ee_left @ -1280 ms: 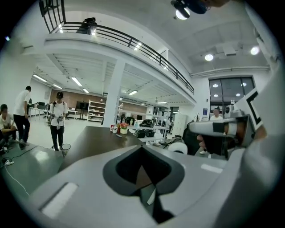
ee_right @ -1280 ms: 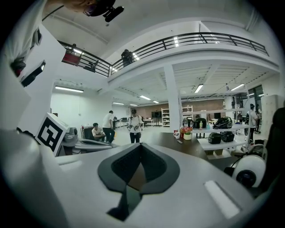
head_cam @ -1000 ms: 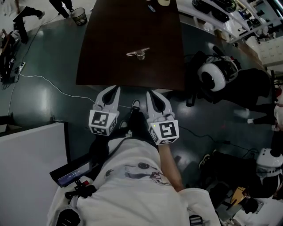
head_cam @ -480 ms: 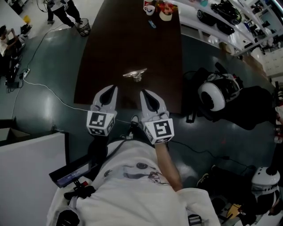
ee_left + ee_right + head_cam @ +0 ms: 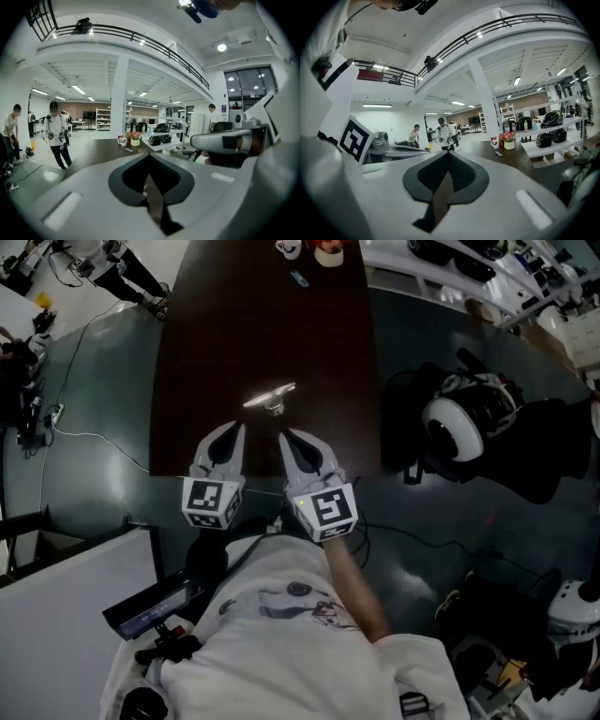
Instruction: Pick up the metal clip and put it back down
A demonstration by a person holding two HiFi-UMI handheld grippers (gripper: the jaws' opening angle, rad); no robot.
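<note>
The metal clip [image 5: 270,397] lies shining on the dark brown table [image 5: 216,343], a little in from its near edge. Both grippers hover side by side at that near edge, just short of the clip. In the head view my left gripper [image 5: 238,428] points at the table's edge, below and left of the clip. My right gripper [image 5: 285,436] is just below the clip. Each gripper view shows the jaws closed together with nothing between them, left gripper [image 5: 149,158] and right gripper [image 5: 447,157]. The clip is hidden behind the jaws in both gripper views.
Mugs and a small flower pot [image 5: 326,253] stand at the table's far end. A white round device [image 5: 452,426] sits on dark gear to the right of the table. A cable [image 5: 94,418] runs over the floor at left. People [image 5: 57,132] stand further off.
Both grippers have moved forward from the floor in front of the table to its near edge, closer to the clip. The clip has stayed on the table.
</note>
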